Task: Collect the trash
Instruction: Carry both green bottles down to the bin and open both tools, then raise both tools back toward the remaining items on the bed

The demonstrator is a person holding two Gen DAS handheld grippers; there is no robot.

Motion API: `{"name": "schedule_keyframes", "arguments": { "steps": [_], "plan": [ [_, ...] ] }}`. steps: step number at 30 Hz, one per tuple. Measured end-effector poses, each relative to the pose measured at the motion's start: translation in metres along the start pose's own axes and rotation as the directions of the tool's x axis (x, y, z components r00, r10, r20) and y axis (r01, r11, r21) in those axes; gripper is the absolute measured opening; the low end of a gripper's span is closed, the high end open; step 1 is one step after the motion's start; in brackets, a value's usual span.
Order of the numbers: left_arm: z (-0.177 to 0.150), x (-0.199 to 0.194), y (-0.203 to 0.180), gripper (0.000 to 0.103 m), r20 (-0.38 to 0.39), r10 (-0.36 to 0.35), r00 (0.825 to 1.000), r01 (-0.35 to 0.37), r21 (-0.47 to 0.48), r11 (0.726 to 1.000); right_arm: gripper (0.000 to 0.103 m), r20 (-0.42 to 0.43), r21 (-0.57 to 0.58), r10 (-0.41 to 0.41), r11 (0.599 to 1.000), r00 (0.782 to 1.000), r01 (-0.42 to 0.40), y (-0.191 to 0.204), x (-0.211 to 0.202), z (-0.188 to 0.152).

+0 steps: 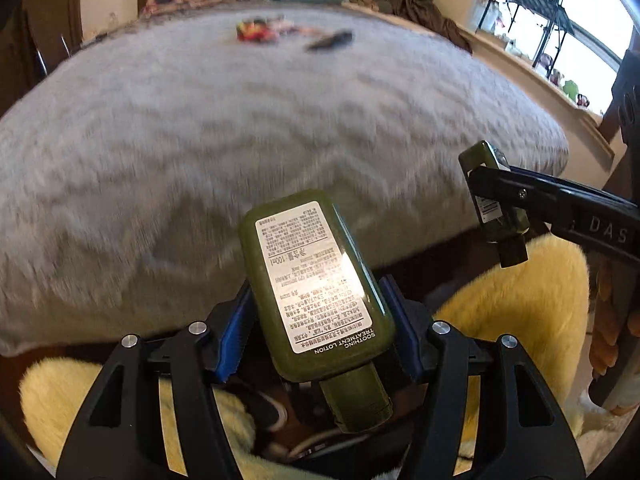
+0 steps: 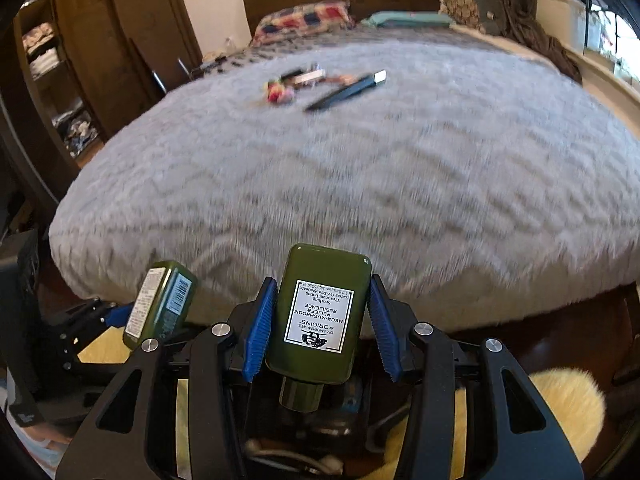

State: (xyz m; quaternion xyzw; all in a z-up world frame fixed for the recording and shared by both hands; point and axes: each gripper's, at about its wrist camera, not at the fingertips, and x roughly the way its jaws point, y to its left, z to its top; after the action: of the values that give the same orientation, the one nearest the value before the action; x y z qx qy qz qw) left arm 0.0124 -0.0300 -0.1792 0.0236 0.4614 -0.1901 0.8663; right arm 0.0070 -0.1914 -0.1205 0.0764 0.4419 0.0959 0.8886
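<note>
We have one green bottle in each gripper. The left gripper (image 1: 320,320) has its jaws closed on the larger bottle (image 1: 316,288), cap toward the camera and white label up; the blue pads press its two sides. The right gripper (image 2: 316,328) has its jaws closed narrower on the smaller bottle (image 2: 320,312), also cap toward the camera. Each shows in the other's view too, held clear above the foot of the bed (image 2: 360,184), over something yellow and fluffy (image 1: 500,296).

So two pieces are picked up but not yet put anywhere; we see no bin or bag in either view, so we cannot tell where they will go.

More is left, we judge. Far up the grey bedspread lie a colourful wrapper (image 2: 280,92), a dark flat stick-like thing (image 2: 344,92), and a small item or two beside them, too blurred to name. Those lie untouched, well apart from both grippers.
</note>
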Motion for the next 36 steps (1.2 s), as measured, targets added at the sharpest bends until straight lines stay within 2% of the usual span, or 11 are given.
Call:
{"name": "schedule_keyframes", "arguments": {
  "steps": [8,16,26,28,31,32,33,36],
  "plan": [
    [-0.031,0.046,0.003,0.058,-0.152,-0.025,0.988,0.023,-0.018,1.0,0.047,-0.16,0.009,-0.012,1.0,0.987,0.014,0.001,0.052,-0.035],
    [-0.045,0.086,0.004,0.058,-0.281,-0.049,0.958,0.044,-0.023,0.999,0.045,-0.272,0.046,-0.01,0.999,0.962,0.023,-0.009,0.089,-0.052],
    [-0.042,0.111,0.0,0.059,-0.357,-0.069,0.932,0.063,-0.028,0.998,0.045,-0.335,0.063,0.004,0.998,0.942,0.018,-0.014,0.107,-0.062],
    [-0.045,0.112,0.003,0.066,-0.36,-0.069,0.93,0.06,-0.035,0.998,0.046,-0.341,0.073,0.007,0.997,0.94,0.019,-0.016,0.109,-0.064],
    [-0.046,0.107,0.005,0.076,-0.347,-0.053,0.936,0.045,-0.032,0.998,0.057,-0.332,0.079,0.005,0.997,0.943,0.023,-0.021,0.108,-0.065],
    [-0.044,0.105,0.006,0.079,-0.339,-0.048,0.94,0.04,-0.03,0.999,0.065,-0.323,0.079,0.002,0.997,0.946,0.025,-0.022,0.105,-0.063],
    [-0.042,0.102,0.006,0.082,-0.33,-0.044,0.943,0.036,-0.031,0.999,0.068,-0.316,0.079,0.0,0.997,0.949,0.027,-0.023,0.103,-0.061],
    [-0.039,0.096,0.01,0.086,-0.308,-0.027,0.951,0.018,-0.033,0.999,0.088,-0.282,0.07,-0.023,0.997,0.959,0.045,-0.024,0.092,-0.051]
  ]
}}
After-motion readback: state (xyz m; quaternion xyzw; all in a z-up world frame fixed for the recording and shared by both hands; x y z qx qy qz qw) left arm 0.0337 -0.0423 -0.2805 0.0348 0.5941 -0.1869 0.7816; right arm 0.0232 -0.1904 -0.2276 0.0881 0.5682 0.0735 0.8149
